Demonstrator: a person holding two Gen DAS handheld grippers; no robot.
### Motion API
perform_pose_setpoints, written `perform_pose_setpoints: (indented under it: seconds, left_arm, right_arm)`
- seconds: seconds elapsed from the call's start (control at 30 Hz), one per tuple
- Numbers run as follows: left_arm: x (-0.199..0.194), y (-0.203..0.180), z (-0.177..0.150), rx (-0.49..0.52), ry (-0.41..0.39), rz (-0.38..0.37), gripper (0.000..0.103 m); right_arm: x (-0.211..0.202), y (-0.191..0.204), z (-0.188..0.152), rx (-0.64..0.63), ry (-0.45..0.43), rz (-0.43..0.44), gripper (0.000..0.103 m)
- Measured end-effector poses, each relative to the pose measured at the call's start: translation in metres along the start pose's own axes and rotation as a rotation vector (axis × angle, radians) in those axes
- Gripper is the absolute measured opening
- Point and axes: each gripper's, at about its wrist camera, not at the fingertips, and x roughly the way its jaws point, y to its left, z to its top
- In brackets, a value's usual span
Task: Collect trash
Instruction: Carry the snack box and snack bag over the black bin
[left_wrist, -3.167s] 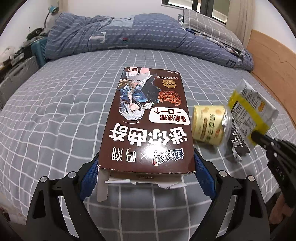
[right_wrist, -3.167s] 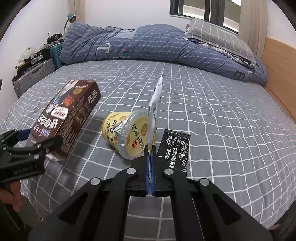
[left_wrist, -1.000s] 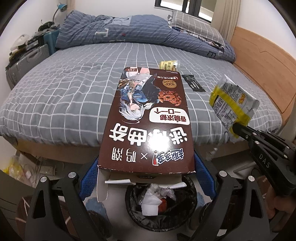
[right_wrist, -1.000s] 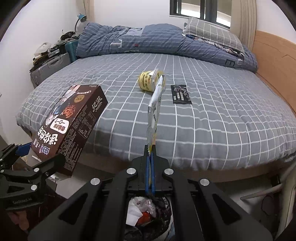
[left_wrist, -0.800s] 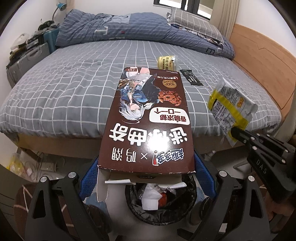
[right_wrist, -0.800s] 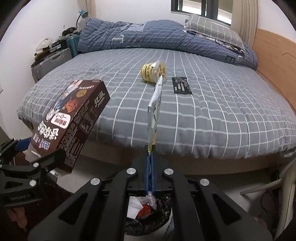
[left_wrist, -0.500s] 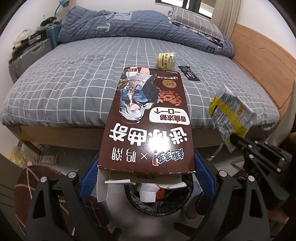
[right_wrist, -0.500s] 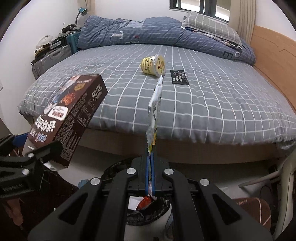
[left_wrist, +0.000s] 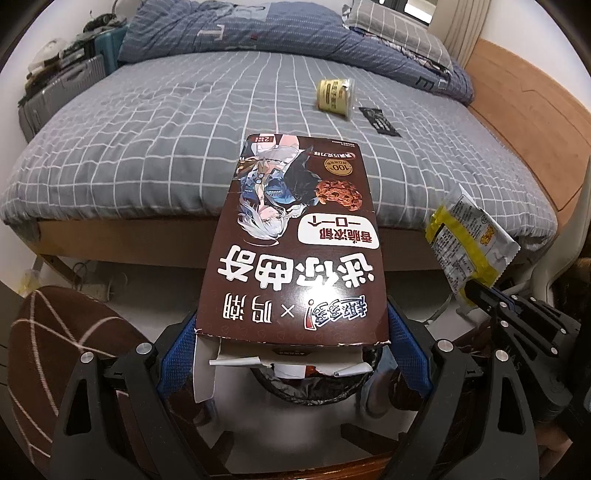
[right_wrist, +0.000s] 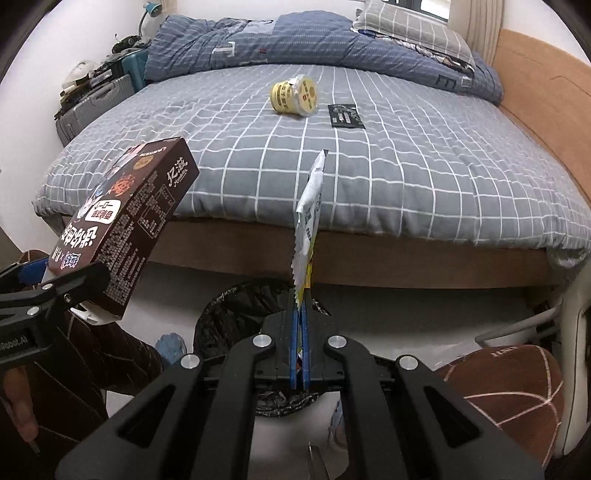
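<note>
A: While both claws hang above the black-lined trash bin (right_wrist: 236, 314), what do they grip?
B: Left gripper (left_wrist: 291, 354): blue pads wide apart, clamped on the brown cookie box (left_wrist: 295, 243). Right gripper (right_wrist: 300, 332): fully closed, pinching the yellow-and-silver wrapper (right_wrist: 308, 218) edge-on.
A: Remaining trash?
B: Yellow cup (right_wrist: 293, 96) and black sachet (right_wrist: 345, 115) lie on the bed (right_wrist: 406, 177), well apart from both.

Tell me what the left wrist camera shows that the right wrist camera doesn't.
Only the left wrist view shows the cookie box's printed front and the snack wrapper's yellow face. Only the right wrist view shows the box's side panel and the wrapper edge-on in the right gripper. Both show the yellow cup, black sachet and bin.
</note>
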Motion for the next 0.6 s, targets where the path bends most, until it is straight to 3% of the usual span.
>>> perform_pose_setpoints:
  seconds: [0.6]
  left_arm:
    - [0.09, -0.019, -0.011, 0.048, 0.156, -0.027, 0.088]
  right_arm:
    - [0.065, -0.022, -0.008, 0.055, 0.113, 0.001, 0.001]
